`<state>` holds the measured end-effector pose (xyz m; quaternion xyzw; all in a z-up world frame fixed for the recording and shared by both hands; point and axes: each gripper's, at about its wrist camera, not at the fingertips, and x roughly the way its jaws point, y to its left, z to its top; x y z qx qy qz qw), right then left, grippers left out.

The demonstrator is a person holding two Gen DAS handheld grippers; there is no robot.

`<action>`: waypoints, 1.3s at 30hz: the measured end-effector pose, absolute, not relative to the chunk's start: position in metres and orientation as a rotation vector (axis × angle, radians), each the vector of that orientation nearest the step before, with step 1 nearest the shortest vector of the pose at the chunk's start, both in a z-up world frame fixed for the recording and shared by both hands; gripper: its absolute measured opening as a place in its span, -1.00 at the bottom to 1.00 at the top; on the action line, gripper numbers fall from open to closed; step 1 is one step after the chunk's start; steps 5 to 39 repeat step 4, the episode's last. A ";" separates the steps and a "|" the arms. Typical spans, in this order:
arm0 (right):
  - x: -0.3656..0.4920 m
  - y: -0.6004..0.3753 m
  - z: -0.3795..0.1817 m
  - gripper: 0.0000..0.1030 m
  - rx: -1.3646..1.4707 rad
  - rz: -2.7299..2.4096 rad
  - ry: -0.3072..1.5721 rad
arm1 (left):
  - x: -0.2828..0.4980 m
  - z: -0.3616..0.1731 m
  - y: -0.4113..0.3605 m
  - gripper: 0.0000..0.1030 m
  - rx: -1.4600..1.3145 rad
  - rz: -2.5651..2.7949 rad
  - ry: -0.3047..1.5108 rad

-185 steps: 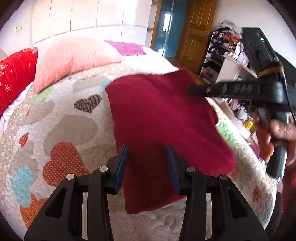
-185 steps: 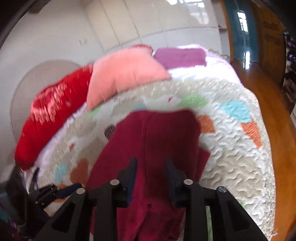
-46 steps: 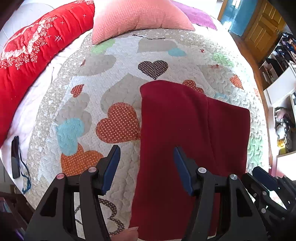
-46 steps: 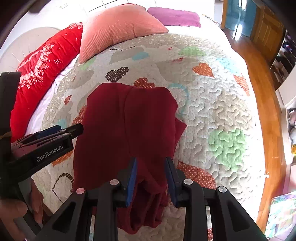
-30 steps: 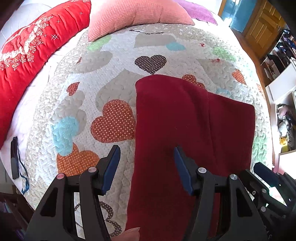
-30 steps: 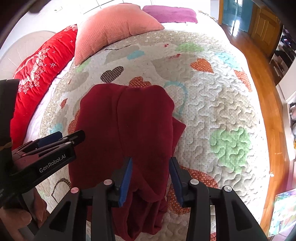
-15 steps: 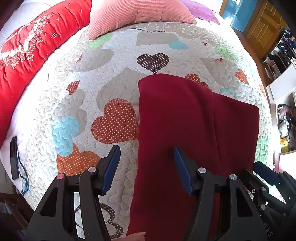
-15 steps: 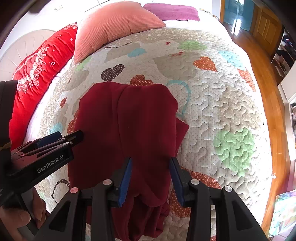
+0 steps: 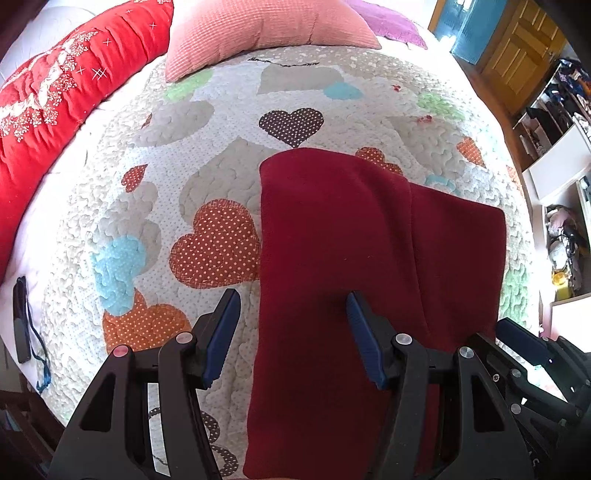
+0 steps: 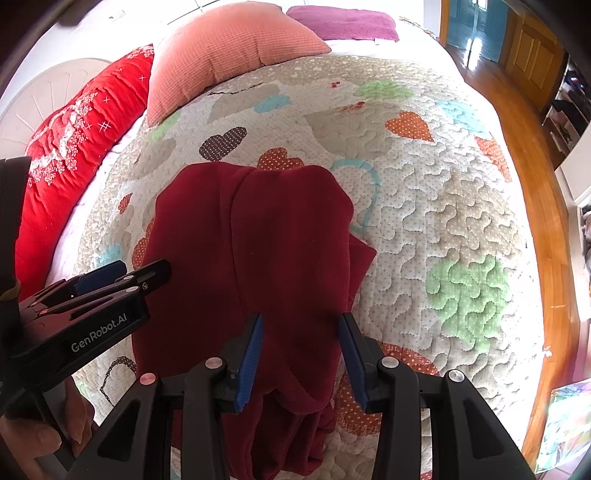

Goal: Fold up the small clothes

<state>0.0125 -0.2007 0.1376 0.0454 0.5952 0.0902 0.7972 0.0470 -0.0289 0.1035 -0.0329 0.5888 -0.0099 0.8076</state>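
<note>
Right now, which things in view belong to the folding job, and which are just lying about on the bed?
Belongs to the job:
- dark red garment
- left gripper
- right gripper

Just lying about:
- pink pillow
- red cushion
- purple pillow
- heart-patterned quilt

Garment (image 9: 351,240) on quilt (image 9: 221,122), pillows (image 9: 266,26) behind, shelves (image 9: 554,122) right

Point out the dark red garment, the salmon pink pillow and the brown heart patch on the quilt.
dark red garment (image 9: 332,229): left wrist view, top folded layer.
salmon pink pillow (image 10: 229,48): right wrist view, middle of its face.
brown heart patch (image 9: 291,124): left wrist view, heart's centre.
</note>
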 end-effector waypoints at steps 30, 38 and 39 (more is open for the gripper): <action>0.013 -0.201 0.138 -0.21 0.096 0.196 1.277 | 0.048 0.104 -0.026 0.16 -0.086 -0.024 1.256; 0.013 -0.201 0.138 -0.21 0.096 0.196 1.277 | 0.048 0.104 -0.026 0.16 -0.086 -0.024 1.256; 0.013 -0.201 0.138 -0.21 0.096 0.196 1.277 | 0.048 0.104 -0.026 0.16 -0.086 -0.024 1.256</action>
